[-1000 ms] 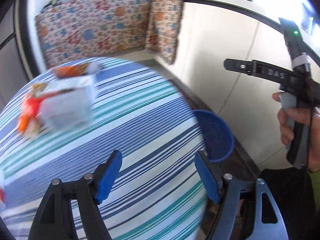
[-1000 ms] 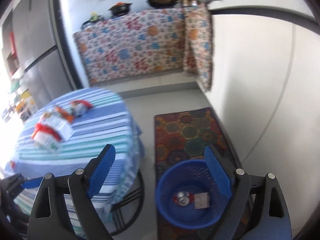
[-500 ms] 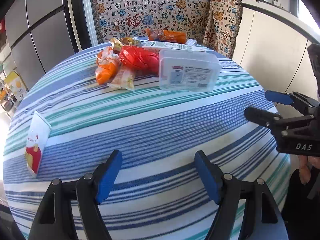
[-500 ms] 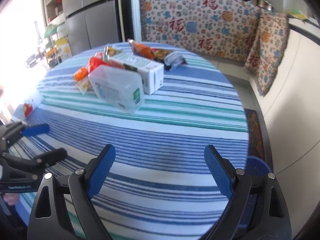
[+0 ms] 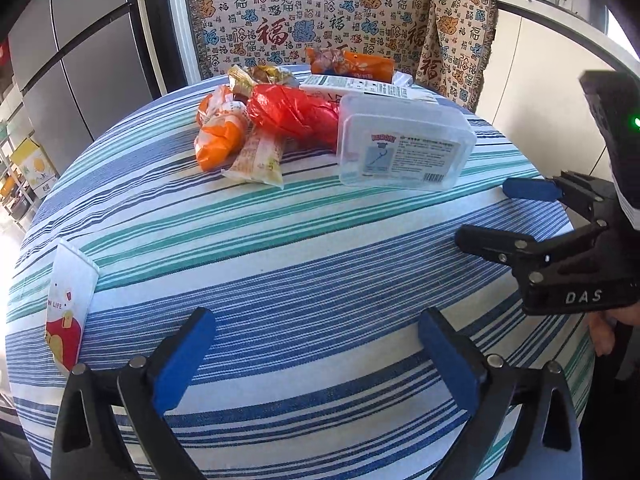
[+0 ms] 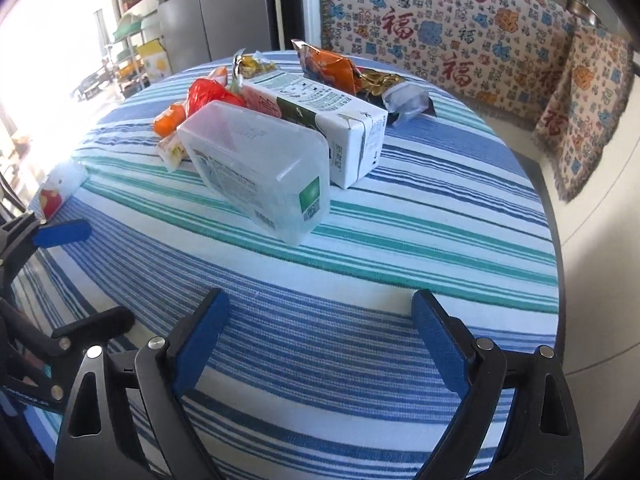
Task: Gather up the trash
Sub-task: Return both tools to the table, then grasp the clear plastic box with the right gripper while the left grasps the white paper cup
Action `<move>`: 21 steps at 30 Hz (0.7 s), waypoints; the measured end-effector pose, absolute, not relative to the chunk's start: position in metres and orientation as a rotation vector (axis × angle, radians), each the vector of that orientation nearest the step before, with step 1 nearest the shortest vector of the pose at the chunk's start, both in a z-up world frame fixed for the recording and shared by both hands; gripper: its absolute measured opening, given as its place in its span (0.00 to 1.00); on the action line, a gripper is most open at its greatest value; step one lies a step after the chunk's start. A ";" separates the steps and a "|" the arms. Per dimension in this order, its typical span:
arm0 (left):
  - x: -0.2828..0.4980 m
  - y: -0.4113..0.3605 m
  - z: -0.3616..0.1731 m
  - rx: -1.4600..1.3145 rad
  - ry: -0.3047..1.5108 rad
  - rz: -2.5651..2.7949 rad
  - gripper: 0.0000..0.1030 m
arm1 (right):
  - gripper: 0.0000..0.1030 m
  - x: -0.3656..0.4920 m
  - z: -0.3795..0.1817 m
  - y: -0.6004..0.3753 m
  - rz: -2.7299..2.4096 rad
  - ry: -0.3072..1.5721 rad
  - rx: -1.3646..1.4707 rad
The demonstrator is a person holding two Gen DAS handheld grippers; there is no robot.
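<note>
We hold the left gripper [image 5: 316, 354] and right gripper [image 6: 320, 338] spread wide, gripping nothing, over the bare near half of the round blue-and-green striped cloth table [image 5: 320, 272]. Trash clusters at the far side: clear rigid plastic box [image 5: 404, 148], crinkly red plastic bag [image 5: 292, 114], white milk carton [image 6: 320, 120]. A flat red-and-white packet [image 5: 68, 312] overhangs the left rim.

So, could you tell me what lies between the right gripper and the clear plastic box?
Only bare striped tablecloth separates the right gripper from the clear plastic box, seen in the right wrist view.
</note>
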State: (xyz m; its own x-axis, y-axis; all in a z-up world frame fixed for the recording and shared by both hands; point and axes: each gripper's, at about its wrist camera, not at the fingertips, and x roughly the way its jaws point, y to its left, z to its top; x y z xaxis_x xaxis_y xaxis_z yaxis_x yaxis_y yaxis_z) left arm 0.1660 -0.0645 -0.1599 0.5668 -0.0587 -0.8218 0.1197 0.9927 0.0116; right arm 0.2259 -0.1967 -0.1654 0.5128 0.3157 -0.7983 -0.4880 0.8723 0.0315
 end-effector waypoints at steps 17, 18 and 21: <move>0.165 -0.066 -0.160 0.068 0.963 -0.102 1.00 | 0.83 0.255 -0.164 -0.160 0.575 0.889 -0.236; 0.164 -0.066 -0.160 0.068 0.963 -0.102 1.00 | 0.78 0.253 -0.162 -0.160 0.586 0.879 -0.233; 0.164 -0.066 -0.160 0.068 0.963 -0.102 1.00 | 0.59 0.249 -0.159 -0.164 0.613 0.882 -0.212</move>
